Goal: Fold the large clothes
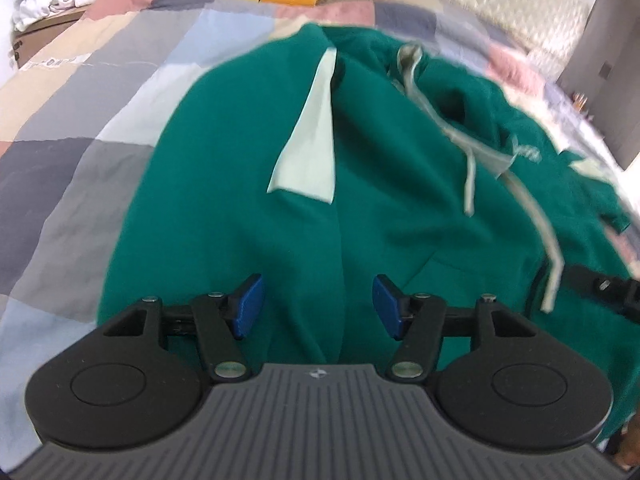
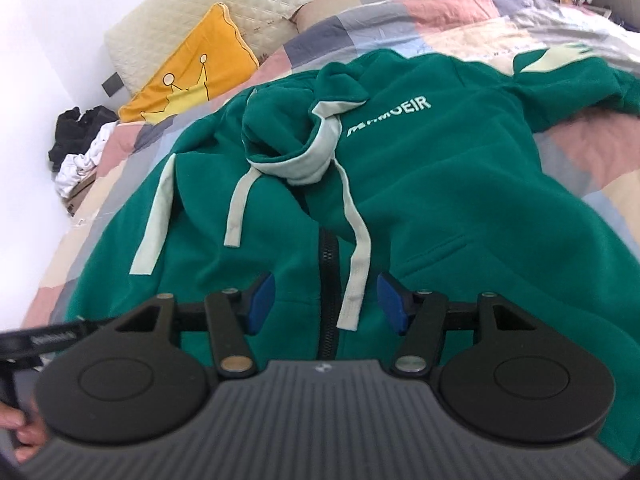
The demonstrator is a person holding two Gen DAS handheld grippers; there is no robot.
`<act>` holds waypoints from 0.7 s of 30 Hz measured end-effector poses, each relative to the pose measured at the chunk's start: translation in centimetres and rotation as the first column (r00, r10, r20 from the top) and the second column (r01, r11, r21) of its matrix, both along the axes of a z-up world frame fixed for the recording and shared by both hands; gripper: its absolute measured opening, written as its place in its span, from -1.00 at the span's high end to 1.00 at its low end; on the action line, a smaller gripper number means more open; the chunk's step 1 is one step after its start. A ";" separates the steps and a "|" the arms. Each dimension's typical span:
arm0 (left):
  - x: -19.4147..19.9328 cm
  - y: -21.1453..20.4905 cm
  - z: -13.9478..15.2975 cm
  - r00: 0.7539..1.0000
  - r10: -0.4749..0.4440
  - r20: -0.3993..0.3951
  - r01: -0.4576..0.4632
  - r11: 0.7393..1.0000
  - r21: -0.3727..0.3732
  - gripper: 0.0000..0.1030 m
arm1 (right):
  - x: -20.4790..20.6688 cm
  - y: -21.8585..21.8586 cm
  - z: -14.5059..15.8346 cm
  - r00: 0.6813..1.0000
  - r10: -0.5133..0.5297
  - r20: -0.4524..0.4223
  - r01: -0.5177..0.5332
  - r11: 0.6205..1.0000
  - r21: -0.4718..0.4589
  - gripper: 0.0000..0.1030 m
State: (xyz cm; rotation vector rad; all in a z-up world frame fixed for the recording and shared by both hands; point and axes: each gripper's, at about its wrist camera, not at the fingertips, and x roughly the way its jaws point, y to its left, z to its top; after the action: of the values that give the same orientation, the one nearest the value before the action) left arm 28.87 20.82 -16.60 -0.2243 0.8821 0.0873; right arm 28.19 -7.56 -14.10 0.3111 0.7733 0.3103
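Both cameras ride the handheld grippers, tilted down, close over the green hoodie (image 2: 420, 184) on the patchwork quilt (image 1: 80, 128). They share the hoodie, its drawstrings (image 2: 358, 248) and the yellow cushion (image 2: 188, 76), upper left of each frame.

Both grippers match: blue pads on black fingers (image 1: 250, 306), silver screws behind them, round black discs, ribbed grey housing.

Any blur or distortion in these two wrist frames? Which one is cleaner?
Left wrist: motion smear across the green hoodie and its drawstrings, worst toward the right edge. Right wrist: cleaner, chest lettering mostly legible. Both: strong fisheye bowing of the patchwork quilt, even daylight, no glare.
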 end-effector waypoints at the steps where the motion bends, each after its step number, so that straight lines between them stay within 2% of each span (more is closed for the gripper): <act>1: 0.2 -0.3 -0.4 1.000 -0.006 -0.011 0.006 1.000 0.019 -0.27 | 0.1 0.1 -0.1 1.000 0.002 0.002 -0.002 1.000 -0.004 -0.17; 5: 0.6 -1.6 -1.7 0.999 -0.018 -0.035 0.023 0.991 0.132 -0.27 | 0.4 0.2 -0.7 1.000 -0.001 0.000 0.001 1.000 -0.023 -0.14; 9: 1.1 -3.1 -3.2 0.996 -0.048 -0.078 0.069 0.949 0.306 -0.30 | 0.4 0.3 -1.2 1.000 0.000 0.001 0.000 0.999 -0.034 -0.14; 10: 1.1 -3.2 -3.4 0.996 -0.052 -0.079 0.075 0.942 0.328 -0.24 | 0.4 0.4 -1.3 1.000 0.002 0.004 -0.002 0.999 -0.040 -0.14; 11: 1.1 -3.2 -3.3 0.995 -0.055 -0.079 0.079 0.937 0.341 -0.03 | 0.4 0.5 -1.4 1.000 0.004 0.007 -0.004 0.999 -0.052 -0.14; 12: 1.0 -3.0 -3.0 0.995 -0.062 -0.079 0.085 0.936 0.340 0.11 | 0.3 0.7 -1.5 1.000 0.008 0.009 -0.008 0.998 -0.065 -0.13; 13: 0.9 -2.7 -2.6 0.995 -0.060 -0.082 0.085 0.938 0.337 0.59 | 0.3 0.8 -1.6 1.000 0.012 0.009 -0.012 0.997 -0.073 -0.12; 14: 0.7 -2.2 -1.9 0.995 -0.043 -0.085 0.069 0.941 0.332 0.79 | 0.3 0.8 -1.7 1.000 0.013 0.007 -0.012 0.997 -0.078 -0.12; 18: -0.4 1.2 2.2 0.999 -0.030 -0.023 0.035 0.968 0.248 0.87 | 0.1 0.9 -1.7 1.000 0.017 0.021 -0.015 0.994 -0.104 -0.12; 21: -0.2 5.1 6.2 0.999 0.023 0.043 -0.033 0.965 0.260 0.88 | 0.1 1.3 -1.5 0.999 0.017 0.045 -0.011 0.992 -0.124 -0.12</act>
State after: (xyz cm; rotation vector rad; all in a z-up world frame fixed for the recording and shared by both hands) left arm 28.67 25.93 -10.42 0.0076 0.8188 0.2234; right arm 28.29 -6.27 -15.59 0.1815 0.7460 0.2806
